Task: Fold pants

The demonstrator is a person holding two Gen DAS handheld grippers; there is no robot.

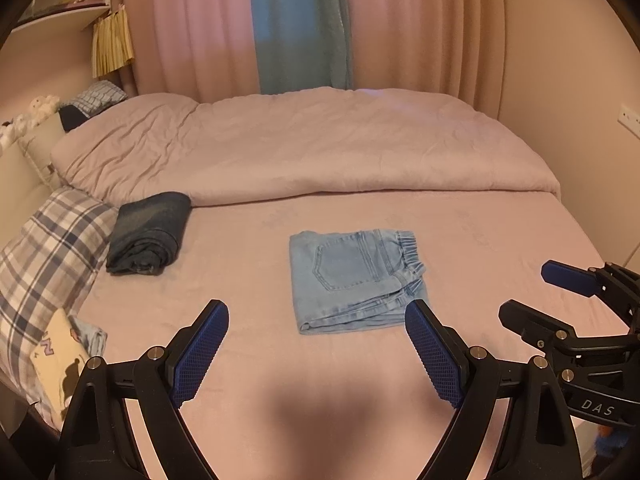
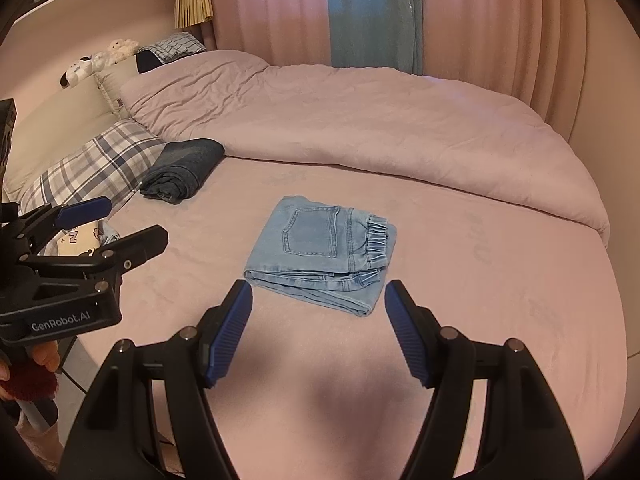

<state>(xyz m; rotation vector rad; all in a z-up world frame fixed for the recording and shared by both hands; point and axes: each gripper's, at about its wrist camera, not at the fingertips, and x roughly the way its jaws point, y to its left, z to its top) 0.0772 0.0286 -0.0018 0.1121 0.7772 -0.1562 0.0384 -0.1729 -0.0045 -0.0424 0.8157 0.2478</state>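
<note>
Light blue denim pants (image 1: 352,280) lie folded into a compact rectangle on the pink bed sheet (image 1: 240,280), back pocket up and elastic waistband to the right. In the right wrist view the same pants (image 2: 316,252) lie just beyond the fingertips. My left gripper (image 1: 317,306) hangs open above the sheet on the near side of the pants, with nothing between its blue pads. My right gripper (image 2: 319,287) is open too and holds nothing. Each gripper shows in the other's view: the right gripper (image 1: 534,294) at the right edge, the left gripper (image 2: 134,220) at the left edge.
A second, dark denim garment (image 1: 148,236) lies folded at the left beside a plaid pillow (image 1: 48,256). A rumpled pink duvet (image 1: 320,148) covers the far half of the bed. A cream printed garment (image 1: 60,356) lies at the left edge. Curtains (image 1: 300,24) hang behind.
</note>
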